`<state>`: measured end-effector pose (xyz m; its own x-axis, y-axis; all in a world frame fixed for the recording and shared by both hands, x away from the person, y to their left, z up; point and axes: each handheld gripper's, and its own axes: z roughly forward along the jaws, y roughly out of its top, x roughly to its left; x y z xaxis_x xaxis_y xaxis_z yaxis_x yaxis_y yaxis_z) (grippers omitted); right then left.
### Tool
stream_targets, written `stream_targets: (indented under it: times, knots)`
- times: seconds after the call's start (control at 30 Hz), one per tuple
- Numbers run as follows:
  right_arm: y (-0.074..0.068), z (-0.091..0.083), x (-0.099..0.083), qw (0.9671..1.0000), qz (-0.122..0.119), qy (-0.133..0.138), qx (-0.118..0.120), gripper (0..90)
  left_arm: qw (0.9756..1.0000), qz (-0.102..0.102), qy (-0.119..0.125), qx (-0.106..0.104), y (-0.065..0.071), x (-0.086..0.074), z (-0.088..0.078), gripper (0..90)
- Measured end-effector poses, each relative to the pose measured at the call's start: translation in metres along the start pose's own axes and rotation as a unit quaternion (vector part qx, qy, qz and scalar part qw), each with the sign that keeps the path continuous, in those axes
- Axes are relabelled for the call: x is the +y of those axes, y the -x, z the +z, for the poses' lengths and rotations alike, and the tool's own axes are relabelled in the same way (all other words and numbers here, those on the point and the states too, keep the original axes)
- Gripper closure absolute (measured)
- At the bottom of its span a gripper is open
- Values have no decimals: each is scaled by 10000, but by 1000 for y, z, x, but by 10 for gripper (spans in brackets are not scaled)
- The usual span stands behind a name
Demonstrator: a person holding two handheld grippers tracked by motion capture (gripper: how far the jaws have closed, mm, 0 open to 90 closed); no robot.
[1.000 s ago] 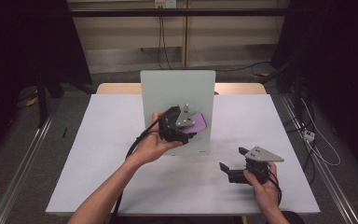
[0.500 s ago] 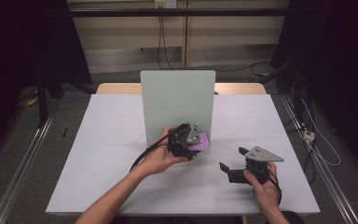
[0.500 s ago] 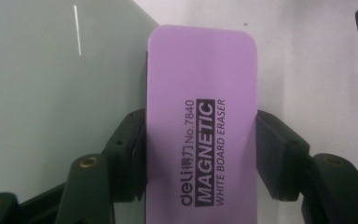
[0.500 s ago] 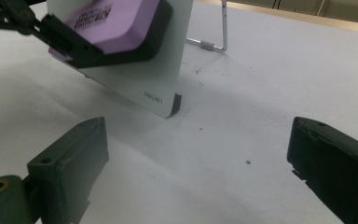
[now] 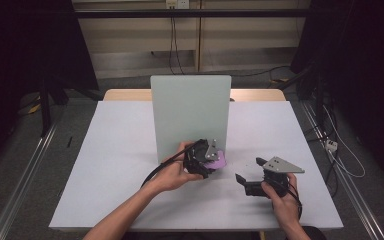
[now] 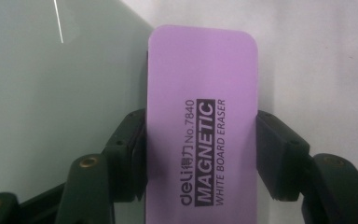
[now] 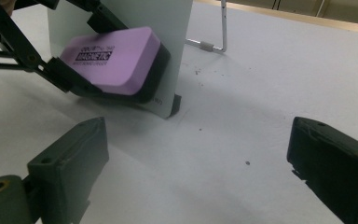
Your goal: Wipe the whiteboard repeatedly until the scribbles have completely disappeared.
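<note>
- The left tool (image 5: 211,161) has its two black jaws clamped on the long sides of a purple rectangular whiteboard eraser with rounded corners (image 6: 200,116); the left gripper view shows a pad pressed against each edge.
- The eraser's printed face reads "MAGNETIC WHITE BOARD ERASER" in the left gripper view; a dark underlayer runs along its lower side in the right gripper view (image 7: 116,58).
- The eraser sits low against the front face of an upright pale grey-green rectangular board (image 5: 190,115), near the board's lower right corner and just above the bench surface. Whether the dark underside touches the board I cannot tell for certain; it lies right against it in the right gripper view.
- The board (image 7: 168,28) stands on the white-topped bench (image 5: 115,150), held by a dark foot at its base and a thin metal wire stand (image 7: 216,32) behind it.
- The left hand (image 5: 172,172) grips the left tool from the near side, its cable trailing back toward the person.
- The right tool (image 5: 247,176) rests on the bench to the right of the board, well apart from the eraser, jaws apart with nothing between them; the right gripper view shows bare bench between its pads (image 7: 70,158).
- The right hand (image 5: 282,200) holds that tool, with the grey three-cornered plate on top.
- Small dark specks lie scattered on the bench in front of the board.
</note>
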<state>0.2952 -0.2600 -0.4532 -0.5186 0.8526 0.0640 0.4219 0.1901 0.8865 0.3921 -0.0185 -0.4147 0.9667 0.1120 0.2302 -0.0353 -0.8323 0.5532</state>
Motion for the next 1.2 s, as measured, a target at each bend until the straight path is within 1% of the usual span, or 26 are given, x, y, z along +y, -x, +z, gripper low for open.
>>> stream_targets:
  times: [0.07, 0.1, 0.13, 0.2, 0.23, 0.3, 0.4, 0.47, 0.5, 0.53, 0.57, 0.63, 0.67, 0.7, 0.8, 0.83, 0.87, 0.9, 1.03, 1.13, 1.17, 1.2]
  knots:
    - [0, 0, 0, 10000, -17, 8, 1, 56, 10000, -36, 51, 77, -4, -2, -7, 409]
    - [0, 0, 0, 10000, -11, 4, -4, 56, 9999, -93, 106, 70, -6, -3, -11, 409]
    - [0, 0, 0, 10000, -26, 8, -3, 56, 9998, -126, 129, 122, -8, -4, -14, 409]
    - [0, 1, 0, 10000, -36, 11, 2, 56, 9989, -261, 303, 242, -11, -7, -21, 409]
    - [0, 1, 0, 10000, -30, 4, -2, 56, 9987, -287, 340, 265, -13, -8, -25, 409]
    - [-1, 1, 0, 10000, -15, 3, -13, 57, 9978, -404, 444, 282, -16, -10, -30, 409]
    - [-1, 2, 1, 10000, -26, -5, -9, 57, 9967, -483, 539, 371, -20, -12, -37, 409]
    - [-1, 2, 0, 10000, -17, -18, -9, 57, 9966, -502, 541, 373, -21, -13, -39, 409]
    - [0, 3, 1, 10000, -20, -10, -13, 57, 9972, -504, 439, 344, -22, -13, -41, 409]
    - [0, 3, 1, 10000, -17, 1, -9, 57, 9963, -534, 560, 370, -21, -14, -40, 410]
    - [0, 3, 1, 10000, -6, -3, -7, 57, 9960, -554, 587, 391, -21, -15, -41, 409]
    - [0, 4, 1, 10000, 25, -15, -9, 57, 9959, -600, 568, 382, -22, -17, -45, 409]
    - [0, 5, 1, 10000, 36, -11, -1, 57, 9952, -640, 619, 400, -22, -18, -46, 409]
    - [0, 5, 1, 10000, 44, -13, 9, 57, 9952, -652, 638, 359, -23, -18, -48, 409]
    - [0, 6, 1, 10000, 38, -18, 6, 58, 9945, -699, 697, 346, -24, -21, -53, 409]
    - [0, 6, 1, 10000, 36, -24, 1, 58, 9940, -718, 751, 337, -24, -22, -55, 409]
    - [0, 6, 1, 10000, 33, -17, 2, 58, 9936, -775, 751, 326, -24, -23, -57, 409]
    - [0, 6, 1, 10000, 25, -11, 7, 58, 9936, -777, 754, 308, -25, -24, -59, 409]
    - [0, 6, 1, 10000, 20, -14, 10, 58, 9921, -904, 831, 252, -26, -31, -67, 409]
    - [-1, 5, 1, 10000, 28, -35, 9, 57, 9901, -1078, 883, 169, -28, -37, -73, 409]
    - [-1, 5, 1, 10000, 21, -23, 22, 57, 9891, -1120, 938, 163, -28, -39, -74, 409]
    - [-1, 4, 1, 10000, 11, -21, 28, 57, 9890, -1140, 927, 171, -27, -41, -75, 409]
